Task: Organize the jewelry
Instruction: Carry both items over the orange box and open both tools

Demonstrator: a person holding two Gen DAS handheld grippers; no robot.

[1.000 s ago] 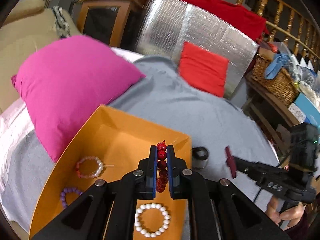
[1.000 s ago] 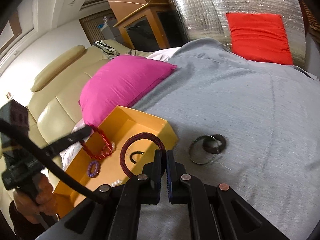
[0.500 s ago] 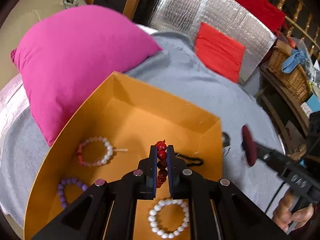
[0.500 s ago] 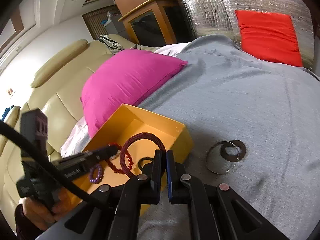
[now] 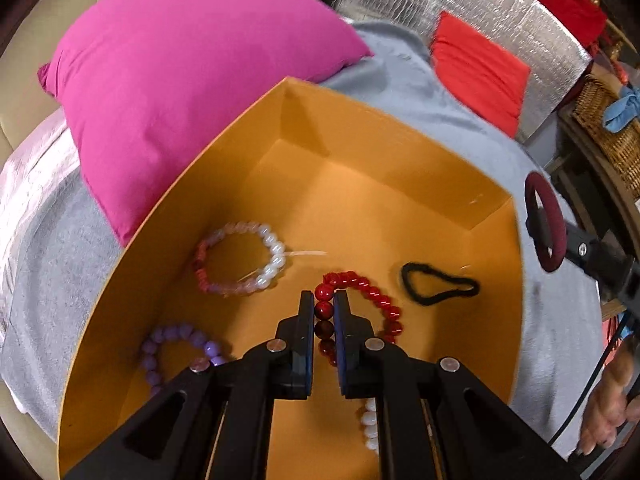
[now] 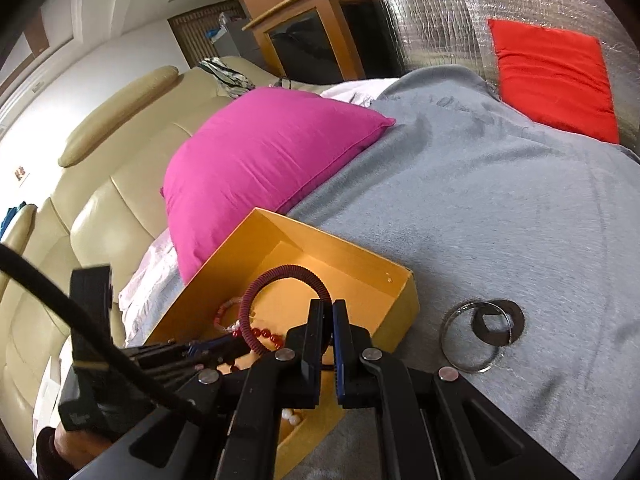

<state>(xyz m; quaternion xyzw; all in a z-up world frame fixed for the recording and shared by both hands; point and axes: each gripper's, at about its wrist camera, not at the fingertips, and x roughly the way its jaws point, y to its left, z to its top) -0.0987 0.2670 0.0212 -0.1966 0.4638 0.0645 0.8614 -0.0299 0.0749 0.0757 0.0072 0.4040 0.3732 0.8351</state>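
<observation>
My left gripper (image 5: 324, 300) is shut on a red bead bracelet (image 5: 370, 292) whose loop rests low inside the orange box (image 5: 360, 136). The box also holds a pink-and-white bead bracelet (image 5: 240, 260), a purple bead bracelet (image 5: 172, 348), a white bead bracelet (image 5: 370, 424) and a black hair tie (image 5: 440, 284). My right gripper (image 6: 327, 308) is shut on a dark red coiled hair band (image 6: 280, 300), held over the box's right edge (image 6: 376, 268); the band also shows at the right of the left wrist view (image 5: 546, 228).
The box sits on a grey blanket (image 6: 500, 208) beside a magenta pillow (image 5: 192, 60). A metal ring and a dark disc (image 6: 484, 328) lie on the blanket right of the box. A red cushion (image 6: 552, 76) leans on silver foil behind. A beige sofa (image 6: 80, 208) is left.
My left gripper has lowered the red bracelet into the box until its loop lies on the floor. My right gripper has carried the hair band closer, over the box's edge.
</observation>
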